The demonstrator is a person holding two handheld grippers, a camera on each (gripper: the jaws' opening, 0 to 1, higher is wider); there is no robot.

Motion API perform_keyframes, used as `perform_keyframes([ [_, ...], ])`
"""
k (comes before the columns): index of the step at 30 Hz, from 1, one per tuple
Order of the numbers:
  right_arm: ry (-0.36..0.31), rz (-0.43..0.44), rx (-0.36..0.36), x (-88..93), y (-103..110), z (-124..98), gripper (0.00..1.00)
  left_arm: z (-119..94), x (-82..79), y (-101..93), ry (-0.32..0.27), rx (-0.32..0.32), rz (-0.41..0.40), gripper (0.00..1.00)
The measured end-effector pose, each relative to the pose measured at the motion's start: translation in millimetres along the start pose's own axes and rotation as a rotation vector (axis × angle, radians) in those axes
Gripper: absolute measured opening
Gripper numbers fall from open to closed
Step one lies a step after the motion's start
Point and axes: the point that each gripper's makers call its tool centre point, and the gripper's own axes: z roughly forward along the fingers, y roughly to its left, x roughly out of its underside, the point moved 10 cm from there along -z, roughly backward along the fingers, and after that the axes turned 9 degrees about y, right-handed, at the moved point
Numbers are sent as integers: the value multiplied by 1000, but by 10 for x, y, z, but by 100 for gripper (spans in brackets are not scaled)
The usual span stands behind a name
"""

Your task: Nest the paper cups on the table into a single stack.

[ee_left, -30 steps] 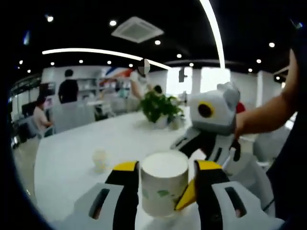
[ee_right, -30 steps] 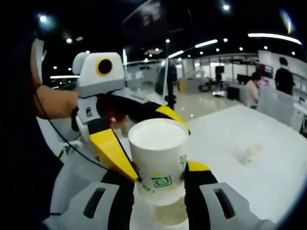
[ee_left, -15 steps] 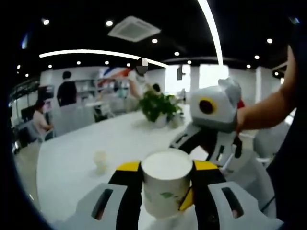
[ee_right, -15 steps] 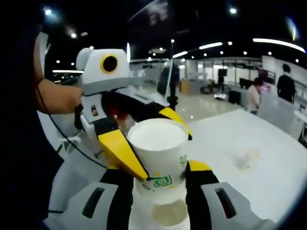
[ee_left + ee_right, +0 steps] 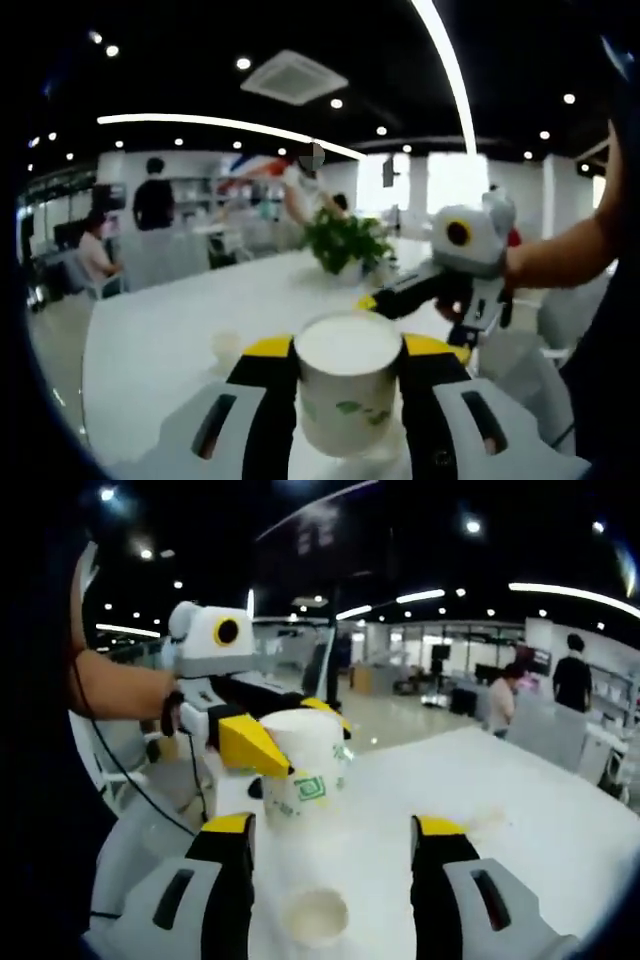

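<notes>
Left gripper view: the left tool (image 5: 350,385) is closed on a white paper cup (image 5: 349,395) with green print, its yellow-tipped jaws pressing the cup's wall at 9 and 3 o'clock. The cup is upright with its mouth open, above the white counter (image 5: 170,340). At 3 o'clock the right tool (image 5: 420,295) enters, held by a person's hand (image 5: 520,270). A second, small pale cup (image 5: 226,347) stands on the counter at 9 o'clock, well apart from the held cup. A potted plant (image 5: 345,243) stands at 12 o'clock on the far end of the counter.

Right gripper view: the right tool (image 5: 335,845) has its jaws spread wide, with nothing between them. On the counter (image 5: 520,830), low between the jaws at 6 o'clock, sits another cup (image 5: 314,917), mouth up. At 11 o'clock the left tool (image 5: 290,750) holds the printed paper cup (image 5: 300,762) above the counter. People (image 5: 570,680) are in the background at 2 o'clock.
</notes>
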Motion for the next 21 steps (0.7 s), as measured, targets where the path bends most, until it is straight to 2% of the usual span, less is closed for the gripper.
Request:
perform_keyframes([
  [4, -25, 54, 28, 51, -62, -126, 61, -49, -6, 26, -14, 1, -14, 38],
  [10, -67, 72, 48, 55, -61, -251, 64, -92, -49, 3, -49, 19, -20, 38],
  [13, -77, 77, 47, 79, -30, -274, 65, -107, -104, -26, -90, 37, -18, 38],
  [21, -121, 91, -16, 48, 137, -246, 62, -104, -206, -72, -196, 71, -92, 38],
])
